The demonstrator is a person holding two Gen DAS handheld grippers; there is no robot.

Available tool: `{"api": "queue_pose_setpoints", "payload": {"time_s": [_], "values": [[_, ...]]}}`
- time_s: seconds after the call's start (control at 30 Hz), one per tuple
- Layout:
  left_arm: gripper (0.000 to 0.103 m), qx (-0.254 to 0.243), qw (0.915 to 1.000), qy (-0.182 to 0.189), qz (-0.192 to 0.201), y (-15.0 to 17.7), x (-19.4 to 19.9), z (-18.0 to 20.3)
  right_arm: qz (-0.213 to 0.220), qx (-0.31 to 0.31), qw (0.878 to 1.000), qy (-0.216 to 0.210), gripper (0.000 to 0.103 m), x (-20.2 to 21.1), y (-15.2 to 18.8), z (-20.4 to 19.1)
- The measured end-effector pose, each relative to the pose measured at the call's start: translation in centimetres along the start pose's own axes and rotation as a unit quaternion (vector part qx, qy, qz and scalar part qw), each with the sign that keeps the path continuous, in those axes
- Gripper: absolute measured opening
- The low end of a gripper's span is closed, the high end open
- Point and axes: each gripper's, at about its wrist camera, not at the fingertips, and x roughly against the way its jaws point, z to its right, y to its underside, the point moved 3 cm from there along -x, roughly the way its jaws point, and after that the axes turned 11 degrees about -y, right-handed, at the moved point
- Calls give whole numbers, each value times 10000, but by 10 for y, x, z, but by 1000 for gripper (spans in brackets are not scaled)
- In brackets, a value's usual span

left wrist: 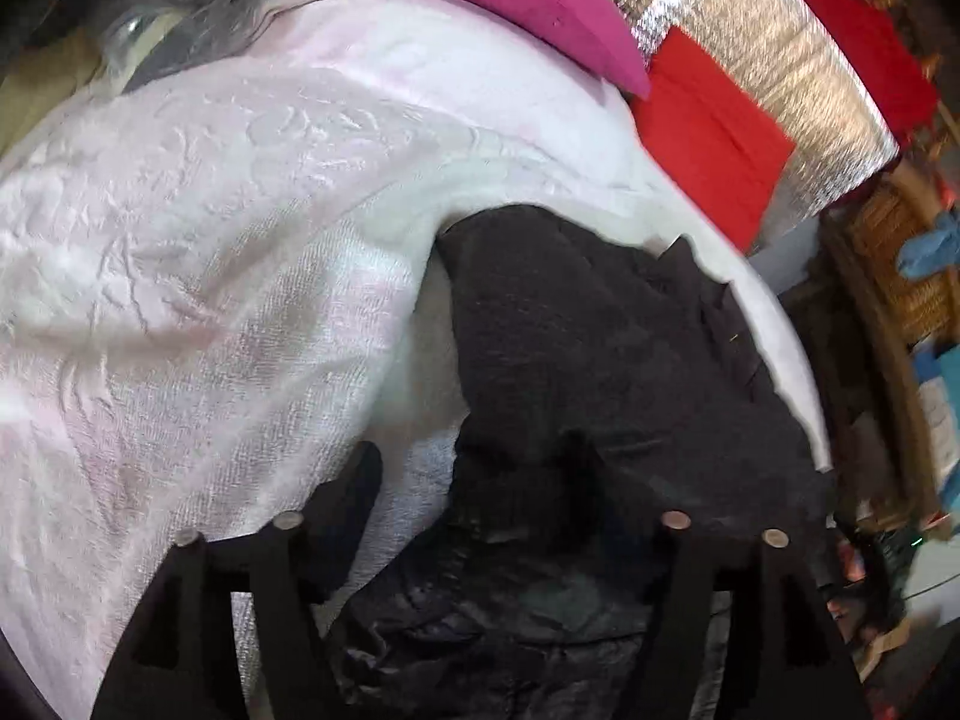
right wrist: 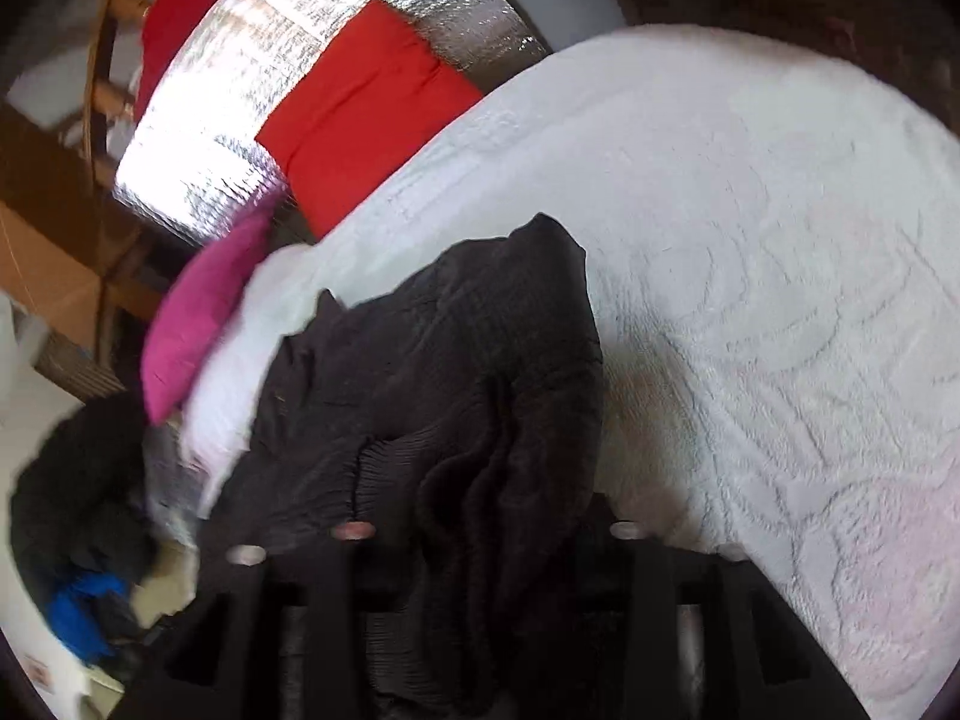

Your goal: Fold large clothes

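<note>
Count: one dark garment (left wrist: 600, 348) on one pale embossed blanket (left wrist: 198, 252), one magenta cushion (left wrist: 540, 6), two red cushions (left wrist: 708, 132), one silver foil sheet (right wrist: 288, 78), two grippers, left (left wrist: 480, 525) and right (right wrist: 489, 531).

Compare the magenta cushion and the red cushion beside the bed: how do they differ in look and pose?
The magenta cushion is pinkish-purple; the red cushion is bright red. The magenta cushion rests against the edge of the white bedspread, while the red cushion leans on the silver foil panel behind. The red cushion shows a crease down its middle; the magenta one looks smooth. Both are plain, single-coloured fabric.
</note>
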Motion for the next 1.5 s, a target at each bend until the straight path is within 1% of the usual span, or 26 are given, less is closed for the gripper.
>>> {"api": "queue_pose_setpoints", "payload": {"time_s": [0.03, 0.07, 0.13, 0.23, 0.33, 0.47, 0.5, 0.53, 0.57, 0.6, 0.63, 0.7, 0.77, 0.87, 0.93, 0.97, 1.0, 1.03, 1.07, 1.13, 1.17, 1.2, 1.23, 1.3, 1.43, 1.5], "values": [[73, 58, 10000, 76, -13, -2, 1, -3, 88, 7, 9999, -48, 84, 4, -2, 1], [76, 113, 9998, 130, -31, -4, 2, -5, 222, 49, 9997, -67, 84, 8, -4, 1], [77, 189, 9996, 214, -42, -12, 0, -9, 310, 43, 9994, -123, 84, 8, -11, 3], [77, 259, 9994, 244, -8, -29, -10, -8, 310, -164, 9991, -237, 84, 4, -22, 12], [77, 241, 9990, 354, -143, -40, -25, -3, 196, -301, 9989, -310, 84, -8, -32, 18], [77, 188, 9975, 548, -396, -46, -46, 9, 19, -92, 9993, -350, 84, -23, -40, 15], [76, 130, 9979, 505, -384, -47, -49, 15, -14, -53, 9996, -288, 82, -24, -39, 16], [76, 63, 9984, 435, -365, -45, -49, 17, -85, 10, 9998, -167, 74, -29, -39, 16], [67, -14, 9988, 367, -324, -44, -48, 19, -148, 128, 9998, -38, 63, -35, -38, 15], [48, -92, 9991, 312, -288, -44, -47, 23, -171, 262, 9995, 81, 43, -38, -38, 14], [46, -148, 9992, 184, -313, -44, -46, 24, -211, 456, 9983, 311, 39, -42, -37, 12], [37, -186, 9994, 56, -274, -42, -41, 25, -182, 646, 9968, 443, 31, -43, -36, 5], [32, -242, 9996, 11, -159, -42, -32, 30, -9, 905, 9942, 574, 27, -36, -37, -9], [32, -337, 9994, -28, 124, -42, -16, 35, 298, 1257, 9899, 579, 25, -22, -38, -32], [34, -253, 9996, -97, 38, -40, -20, 31, 338, 1405, 9873, 666, 25, -21, -37, -36], [38, -162, 9997, -144, -94, -37, -26, 25, 286, 1393, 9867, 787, 25, -24, -36, -31], [47, -106, 9994, -230, -219, -35, -32, 19, 154, 1250, 9878, 920, 25, -32, -34, -20], [50, -60, 9991, -290, -309, -34, -35, 14, -5, 1061, 9898, 945, 27, -37, -32, -8], [50, -6, 9991, -223, -348, -33, -36, 11, -154, 838, 9927, 858, 29, -41, -31, 2], [53, -48, 9991, -226, -365, -30, -28, 11, -171, 575, 9957, 711, 33, -36, -31, 5], [62, -135, 9990, -294, -311, -29, -21, 13, -221, 458, 9967, 635, 37, -29, -32, 4], [75, -210, 9987, -371, -289, -26, -16, 13, -258, 432, 9971, 572, 60, -26, -32, 2], [77, -261, 9983, -421, -294, -23, -12, 13, -317, 418, 9975, 479, 82, -21, -30, 0], [77, -371, 9980, -374, -357, -12, -4, 15, -299, 510, 9973, 425, 83, -12, -25, -2], [77, -450, 9975, -167, -524, 7, 5, 12, -585, 698, 9950, 412, 83, 1, -11, -6], [77, -594, 9968, -260, -462, 16, 9, 10, -778, 611, 9946, 316, 83, -1, 0, -2]]}}
